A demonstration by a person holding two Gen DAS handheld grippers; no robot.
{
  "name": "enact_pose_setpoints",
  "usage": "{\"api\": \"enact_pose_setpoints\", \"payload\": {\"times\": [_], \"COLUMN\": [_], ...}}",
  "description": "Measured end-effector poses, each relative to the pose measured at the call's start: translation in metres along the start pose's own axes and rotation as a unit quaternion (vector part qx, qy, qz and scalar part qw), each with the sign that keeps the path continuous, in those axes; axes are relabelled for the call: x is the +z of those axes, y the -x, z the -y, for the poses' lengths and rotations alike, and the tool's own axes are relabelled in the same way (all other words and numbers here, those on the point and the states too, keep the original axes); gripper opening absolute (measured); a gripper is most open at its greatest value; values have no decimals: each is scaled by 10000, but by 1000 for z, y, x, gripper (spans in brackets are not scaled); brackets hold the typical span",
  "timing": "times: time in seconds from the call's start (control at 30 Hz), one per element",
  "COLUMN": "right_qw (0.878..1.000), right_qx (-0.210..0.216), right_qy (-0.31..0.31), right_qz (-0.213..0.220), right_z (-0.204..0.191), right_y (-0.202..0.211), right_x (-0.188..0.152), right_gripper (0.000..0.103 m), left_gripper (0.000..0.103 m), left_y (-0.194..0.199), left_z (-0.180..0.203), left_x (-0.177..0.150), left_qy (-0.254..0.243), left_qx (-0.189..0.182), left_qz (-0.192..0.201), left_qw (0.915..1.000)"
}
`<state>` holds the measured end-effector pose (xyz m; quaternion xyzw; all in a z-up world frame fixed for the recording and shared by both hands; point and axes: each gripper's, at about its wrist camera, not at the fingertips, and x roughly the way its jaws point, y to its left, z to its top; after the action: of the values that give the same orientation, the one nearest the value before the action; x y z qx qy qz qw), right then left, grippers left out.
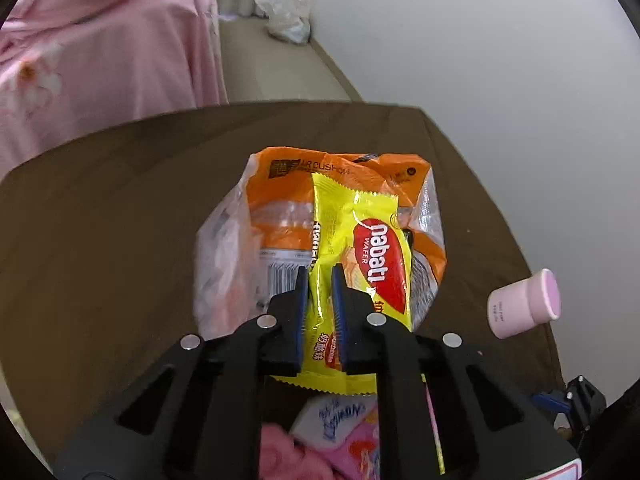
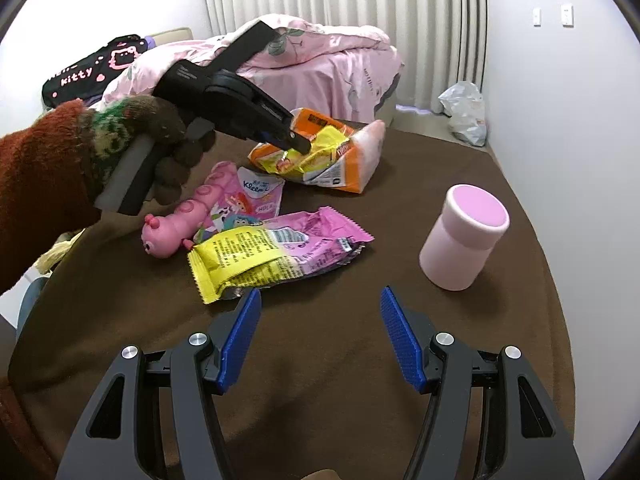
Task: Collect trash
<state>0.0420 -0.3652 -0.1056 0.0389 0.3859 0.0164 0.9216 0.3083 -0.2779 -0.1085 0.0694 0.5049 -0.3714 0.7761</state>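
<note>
Nearest in the right wrist view, the right claw [image 2: 320, 336] is hanging over the brown tabletop [image 2: 360, 400] with its blue pads [image 2: 240, 336] spread wide and nothing lying between them. Just beyond its left pad a yellow packet [image 2: 236, 264] is lying flat, overlapping a pink packet [image 2: 316, 240]; both are apart from the claw. To the right, a pink cup [image 2: 464, 236] is standing upside down, well off to that side.

Farther back, a pink caterpillar toy [image 2: 188, 208] is lying beside a tissue pack [image 2: 256, 196]. A gloved hand [image 2: 168, 148] is holding the left claw's handle.

In the left wrist view, the left claw [image 1: 320, 312] is pinching a yellow wafer wrapper [image 1: 360, 264] between its blue pads [image 1: 340, 304], clamped on the wrapper's lower half. The wrapper is sticking forward past the fingertips and lying across an orange plastic bag [image 1: 280, 208] that is sitting crumpled on the table, so the wrapper is at the bag's opening. Whether the wrapper is resting on the bag or hanging just above it cannot be told.

Beyond the table, a bed with a pink cover [image 2: 320, 64] is standing by the wall, and a white plastic bag [image 2: 464, 112] is lying on the floor in the corner.
</note>
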Motion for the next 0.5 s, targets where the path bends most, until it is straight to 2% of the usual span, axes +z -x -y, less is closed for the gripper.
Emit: {"api": "enact_pose_setpoints", "payload": {"times": [0.13, 0.27, 0.33, 0.43, 0.5], "right_qw": [10000, 9999, 9998, 9998, 9998], "right_qx": [21, 68, 92, 138, 194], "right_qy": [-22, -136, -170, -157, -2], "right_qz": [-15, -4, -6, -28, -80], "right_z": [-5, -7, -9, -18, -32], "right_y": [-2, -2, -3, -8, -14], "right_x": [1, 5, 9, 17, 22], "right_gripper": [59, 59, 59, 59, 59], "left_gripper": [11, 11, 12, 13, 13], "left_y": [51, 93, 113, 134, 138], "left_z": [2, 0, -3, -7, -12], "left_x": [-19, -49, -69, -105, -125], "left_qy": [131, 429, 603, 729, 888], "left_qx": [-100, 139, 401, 1067, 1196], "left_qz": [535, 801, 935, 1111, 1141], "left_qw": [9984, 9958, 9930, 9854, 9822]}}
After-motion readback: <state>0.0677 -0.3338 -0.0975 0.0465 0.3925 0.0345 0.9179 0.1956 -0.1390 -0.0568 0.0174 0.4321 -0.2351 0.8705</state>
